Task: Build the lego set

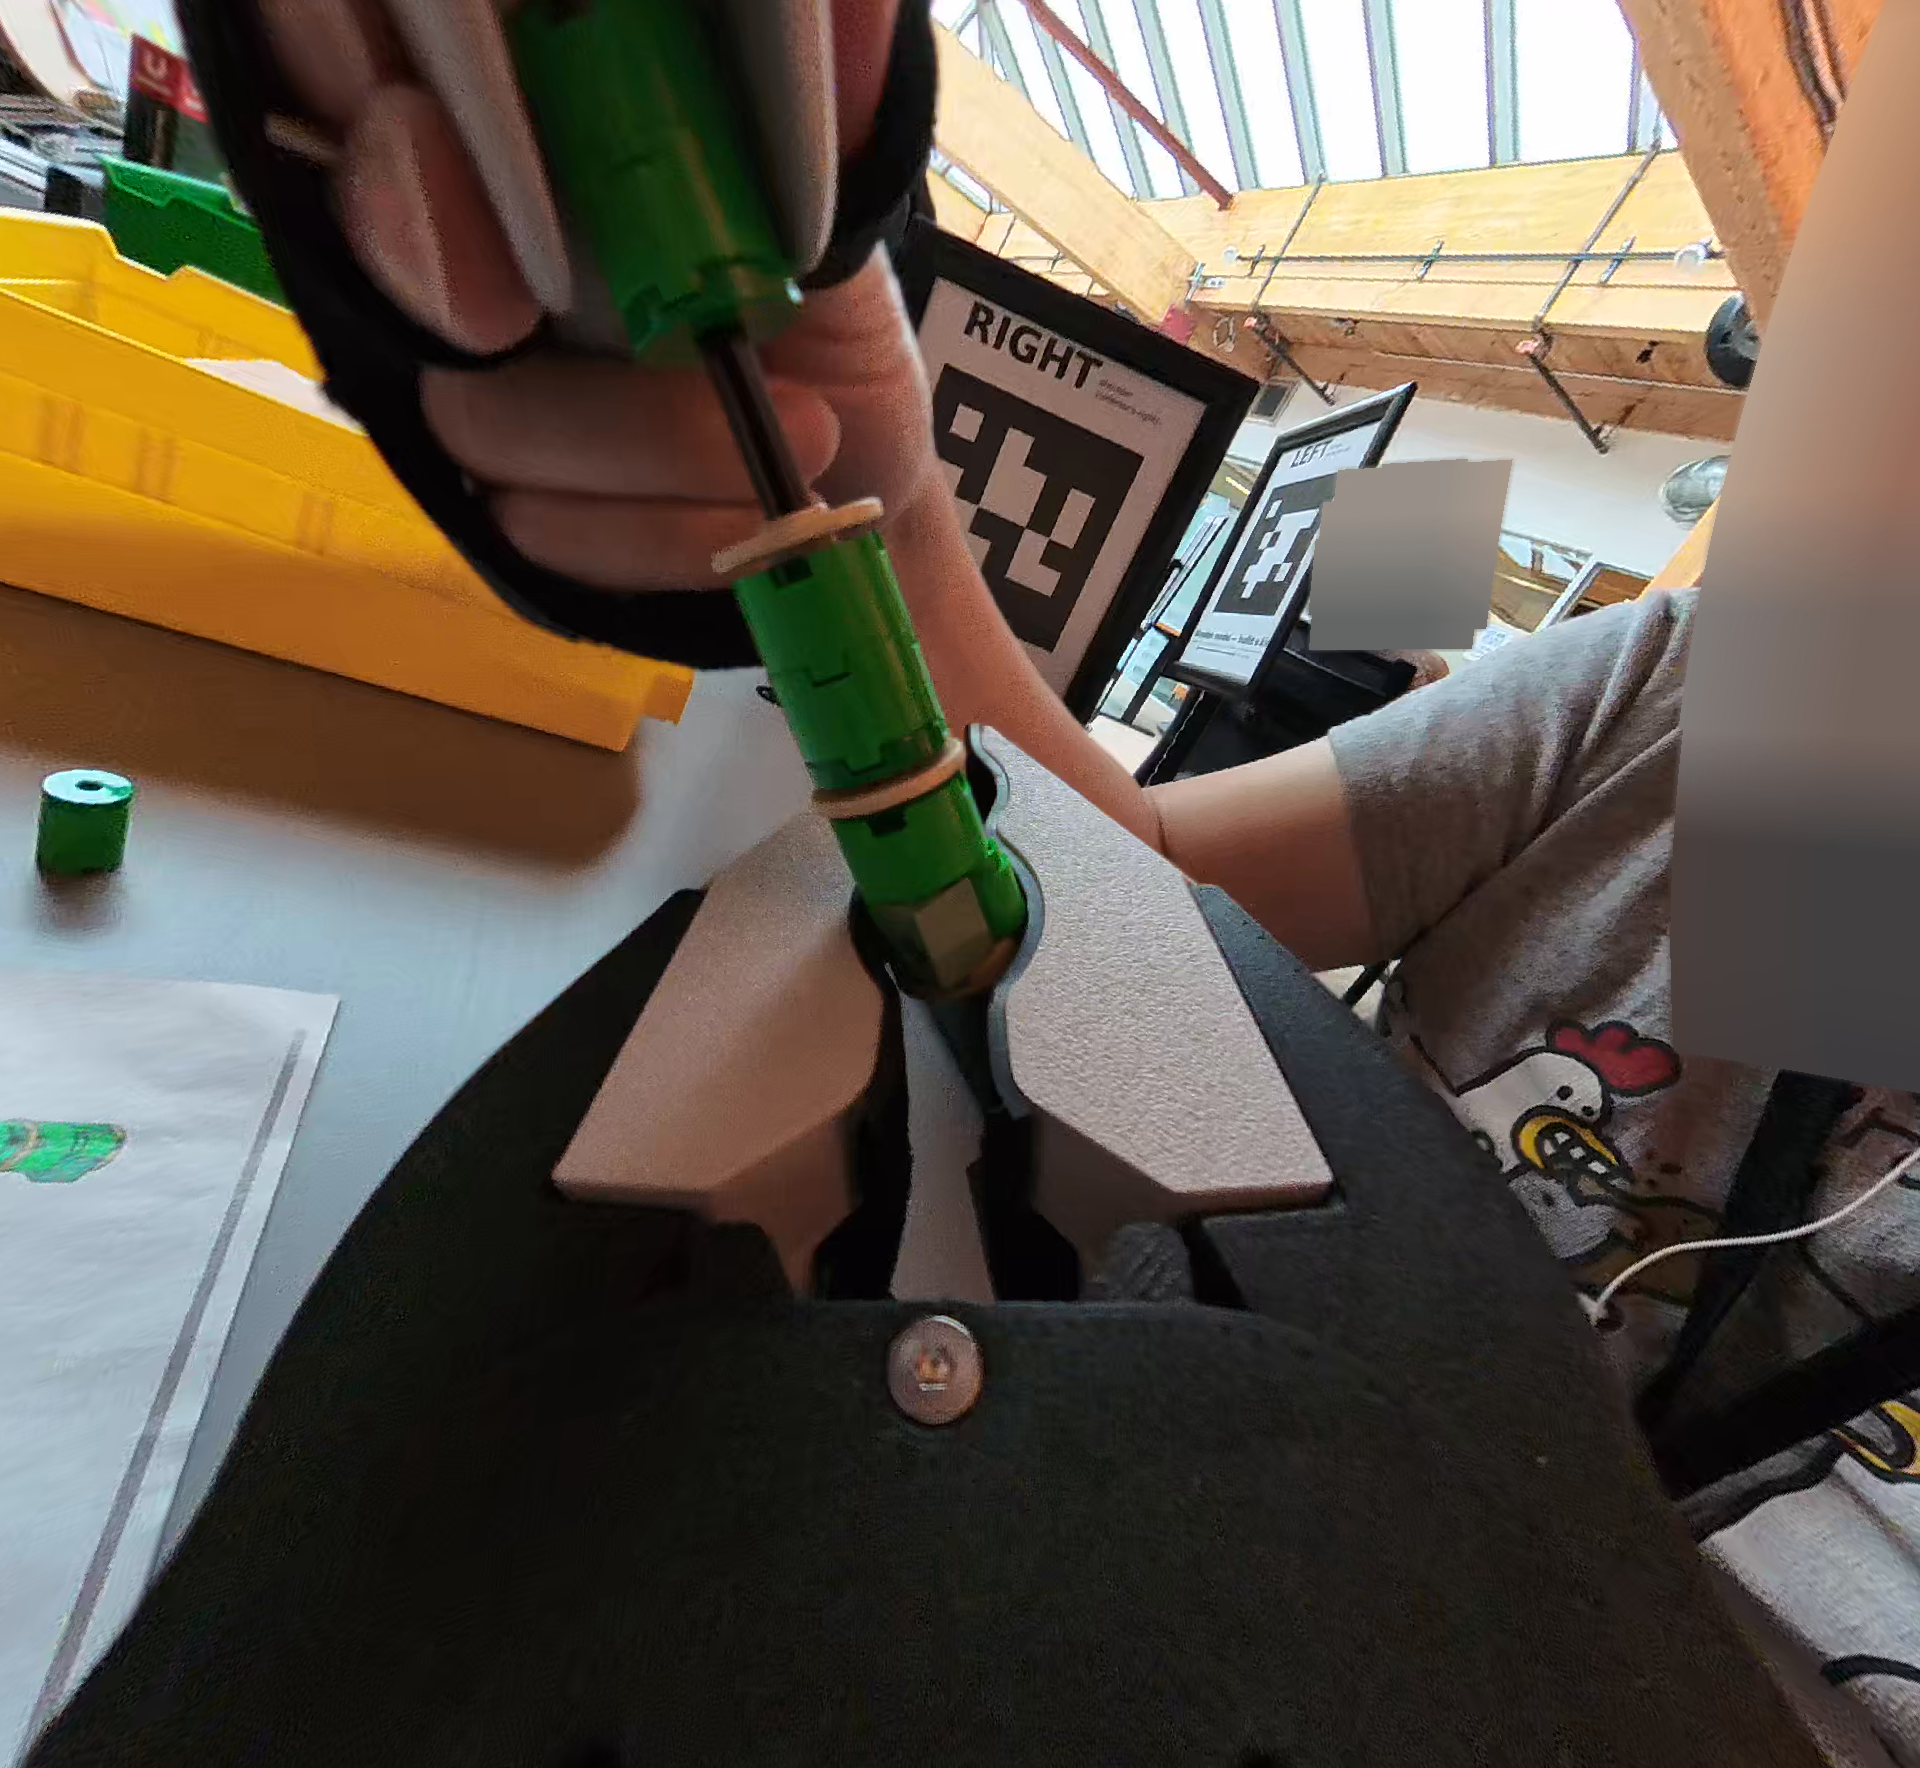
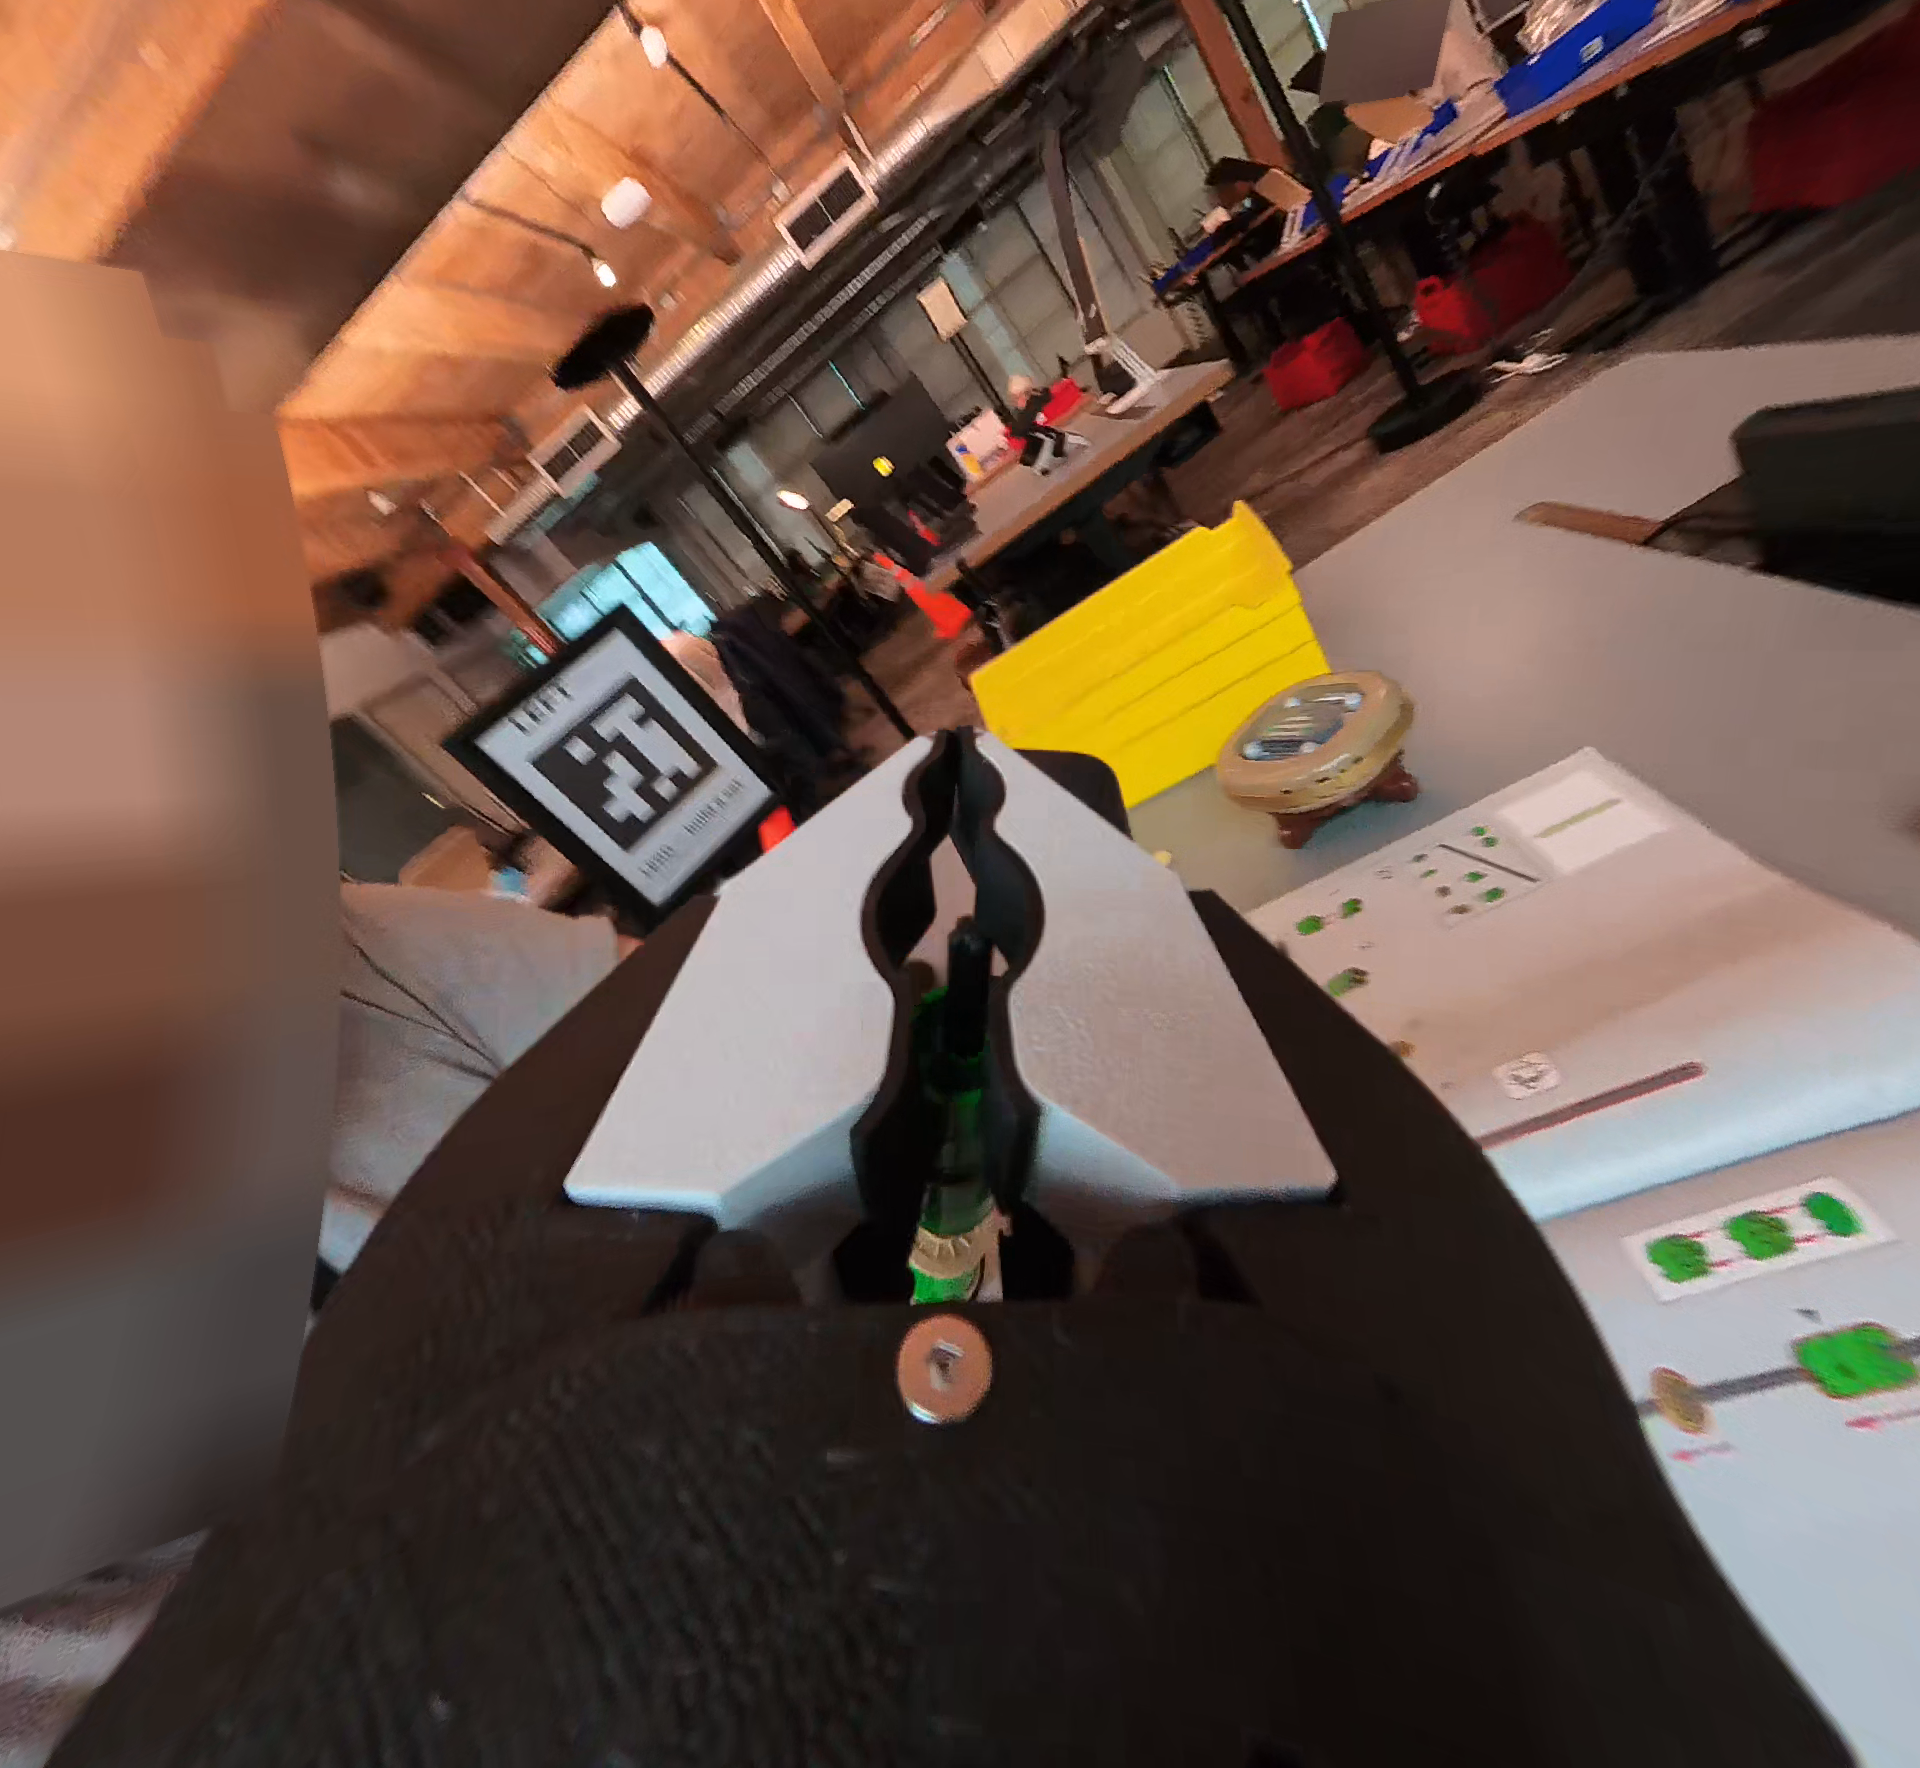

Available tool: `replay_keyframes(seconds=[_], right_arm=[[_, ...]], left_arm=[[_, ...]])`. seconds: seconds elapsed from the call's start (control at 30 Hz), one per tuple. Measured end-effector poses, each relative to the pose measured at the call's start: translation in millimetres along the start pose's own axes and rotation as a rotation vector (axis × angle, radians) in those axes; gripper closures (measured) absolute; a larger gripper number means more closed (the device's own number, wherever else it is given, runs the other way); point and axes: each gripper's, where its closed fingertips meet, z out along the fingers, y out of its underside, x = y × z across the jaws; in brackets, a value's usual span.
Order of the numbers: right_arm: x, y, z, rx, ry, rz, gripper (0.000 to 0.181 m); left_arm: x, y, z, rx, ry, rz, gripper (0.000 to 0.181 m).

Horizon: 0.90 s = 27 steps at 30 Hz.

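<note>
A green lego stalk (image 1: 862,679) of round segments with tan rings sits on a black axle (image 1: 758,430). My left gripper (image 1: 914,845) is shut on the stalk's lower end, where a tan piece shows. My right gripper (image 1: 686,305), held by a hand, comes in from the top left. It is shut on an upper green segment (image 1: 623,108) on the same axle. A bare stretch of axle and a loose tan ring (image 1: 795,534) lie between the two parts. In the right wrist view the right gripper (image 2: 956,752) is shut. The green segment (image 2: 951,1188) and axle tip (image 2: 966,970) show between its fingers.
A loose green round piece (image 1: 85,823) stands on the table at left. A yellow bin (image 1: 208,471) lies behind it and also shows in the right wrist view (image 2: 1143,669). Instruction sheets (image 2: 1558,991) and a round tan lego base (image 2: 1314,747) are on the table. A person's arm (image 1: 1247,845) is close on the right. About 15 centimeters separates my left fingertips from my right.
</note>
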Motion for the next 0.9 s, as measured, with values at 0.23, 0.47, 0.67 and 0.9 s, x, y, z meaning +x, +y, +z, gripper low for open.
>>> replay_keyframes(seconds=[0.23, 0.47, 0.67, 0.9], right_arm=[[-13.7, 15.2, 11.8, -0.147, 0.109, -0.214, 0.181], [-22.5, 6.1, 20.1, -0.083, 0.116, -0.292, 0.144], [-42.3, -26.9, 5.8, 0.094, 0.111, -0.376, 0.139], [-47.4, -34.9, -16.4, 0.077, 0.142, -0.393, 0.155]], left_arm=[[-5.6, 3.4, -1.0, -0.039, -0.050, 0.039, 0.180], [-5.8, -8.2, -7.6, -0.022, -0.100, 0.133, 0.180], [6.3, -32.0, -17.7, 0.046, -0.077, 0.158, 0.180], [-2.1, -44.6, -37.0, 0.036, -0.160, 0.204, 0.180]])
